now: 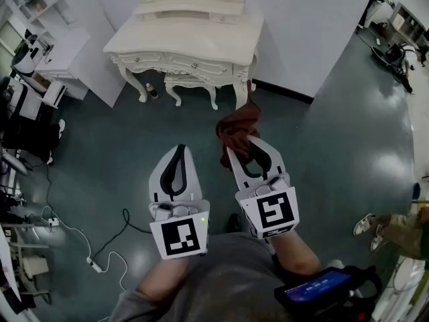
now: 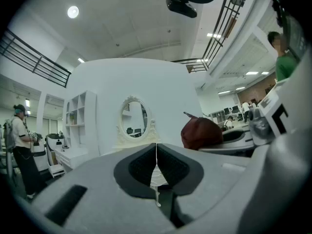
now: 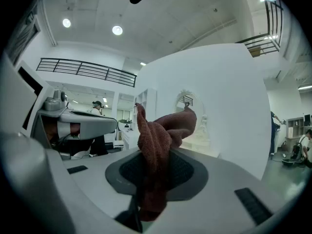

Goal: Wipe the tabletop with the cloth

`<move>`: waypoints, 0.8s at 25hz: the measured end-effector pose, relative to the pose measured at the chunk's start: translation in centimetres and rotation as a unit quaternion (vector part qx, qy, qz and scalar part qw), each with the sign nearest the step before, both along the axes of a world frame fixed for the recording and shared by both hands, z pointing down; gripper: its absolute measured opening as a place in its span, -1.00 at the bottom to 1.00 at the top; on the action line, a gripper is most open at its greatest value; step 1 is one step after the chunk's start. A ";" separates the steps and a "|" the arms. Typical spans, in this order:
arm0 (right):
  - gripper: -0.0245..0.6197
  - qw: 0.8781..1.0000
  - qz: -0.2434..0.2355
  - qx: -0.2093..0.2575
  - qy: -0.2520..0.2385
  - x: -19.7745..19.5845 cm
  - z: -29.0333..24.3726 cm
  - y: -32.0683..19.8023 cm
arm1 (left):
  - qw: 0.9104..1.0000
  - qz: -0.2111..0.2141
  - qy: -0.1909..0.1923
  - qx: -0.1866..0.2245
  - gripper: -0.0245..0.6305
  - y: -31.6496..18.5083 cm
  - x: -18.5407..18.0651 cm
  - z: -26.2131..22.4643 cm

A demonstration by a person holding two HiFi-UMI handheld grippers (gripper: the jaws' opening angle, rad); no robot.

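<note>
Pinches a rust-red terry cloth [image 3: 158, 140] between the jaws of the right gripper [image 1: 242, 146], bunched above and hanging limp below, in mid-air short of the glossy white tabletop [image 1: 194, 42]; holds the left gripper [image 1: 179, 147] pressed together, empty. Looks soft, light, floppy and unbreakable; probably best gripped by a thick fold, leaving a broad flap for wiping.

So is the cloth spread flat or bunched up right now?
Bunched up. The cloth is a crumpled wad pinched in the right claw, loose ends poking past the tips, not yet on the tabletop.
</note>
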State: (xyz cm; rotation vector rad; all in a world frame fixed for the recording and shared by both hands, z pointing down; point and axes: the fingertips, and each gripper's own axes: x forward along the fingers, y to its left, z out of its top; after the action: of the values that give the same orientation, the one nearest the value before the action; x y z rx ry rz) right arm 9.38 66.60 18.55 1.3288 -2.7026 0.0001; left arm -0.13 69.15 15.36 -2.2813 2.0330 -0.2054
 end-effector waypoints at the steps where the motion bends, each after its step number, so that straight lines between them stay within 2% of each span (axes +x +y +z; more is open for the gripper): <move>1: -0.61 1.000 -0.001 0.001 0.000 0.0 0.0 -0.2 | 1.000 -0.001 0.000 0.001 -0.87 -0.2 0.0 0.0; 8: -0.61 1.000 -0.004 0.000 0.000 0.0 0.7 -2.0 | 1.000 -0.008 0.000 -0.007 -0.87 -1.9 -0.2 0.9; 14: -0.61 1.000 -0.012 -0.007 -0.013 -1.3 0.9 -5.0 | 0.999 -0.028 0.004 -0.018 -0.87 -4.7 -2.9 1.4; 20: -0.61 1.000 -0.005 -0.011 -0.006 -3.3 1.9 -10.4 | 0.999 -0.037 0.013 -0.021 -0.87 -10.0 -6.3 2.8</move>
State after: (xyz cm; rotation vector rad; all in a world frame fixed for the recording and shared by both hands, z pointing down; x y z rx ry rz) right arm 6.11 56.18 20.46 1.3126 -2.7111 0.0352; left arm -6.44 59.13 18.20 -2.2447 2.1488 -0.2256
